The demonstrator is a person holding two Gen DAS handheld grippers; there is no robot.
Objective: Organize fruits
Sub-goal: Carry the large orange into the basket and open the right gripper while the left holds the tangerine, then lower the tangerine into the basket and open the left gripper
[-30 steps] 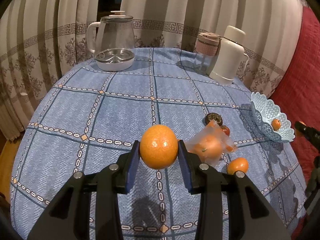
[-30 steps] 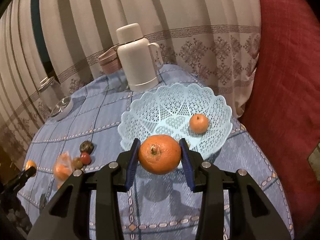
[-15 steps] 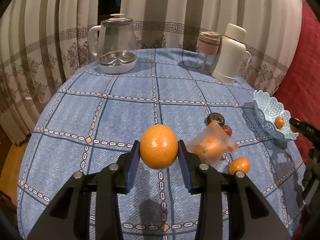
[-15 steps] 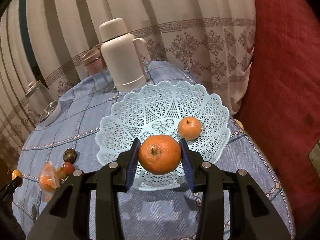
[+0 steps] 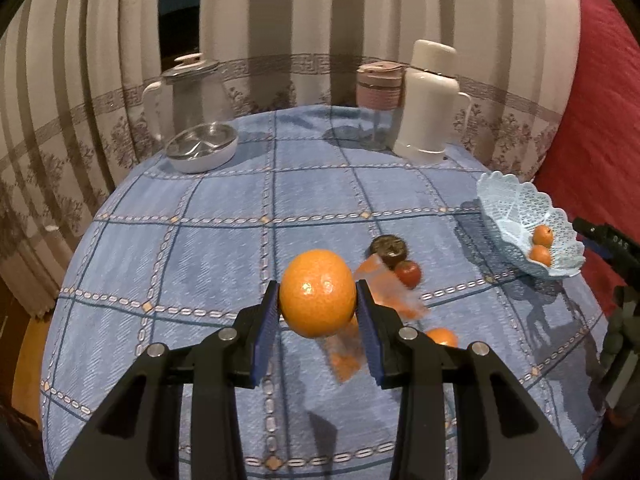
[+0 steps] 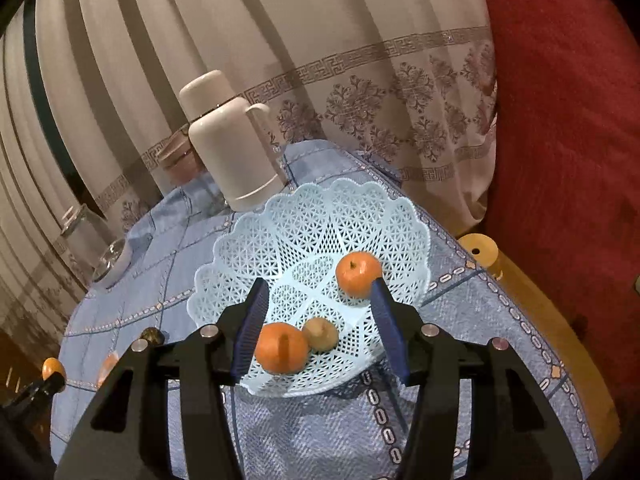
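My left gripper (image 5: 317, 295) is shut on a large orange (image 5: 316, 290), held above the blue checked tablecloth (image 5: 224, 248). Beyond it lie a dark round fruit (image 5: 388, 247), a small red fruit (image 5: 408, 273), a plastic bag of orange fruit (image 5: 390, 296) and a loose small orange (image 5: 440, 337). My right gripper (image 6: 319, 292) hangs over the pale blue lattice basket (image 6: 320, 216). Its jaws are opening and nothing is pressed between them. Below them an orange (image 6: 281, 347) rests in the basket beside a small tan fruit (image 6: 320, 334) and another orange (image 6: 357, 278).
A white thermos (image 5: 430, 100), a pink lidded cup (image 5: 378, 92) and a glass kettle (image 5: 196, 120) stand along the table's far edge before striped curtains. A red cushion (image 6: 568, 140) and a wooden chair knob (image 6: 478, 248) sit close beside the basket.
My right gripper moved in over the basket, spread its jaws and the orange dropped into the basket. My left gripper, still holding its orange, rose and drifted back from the table.
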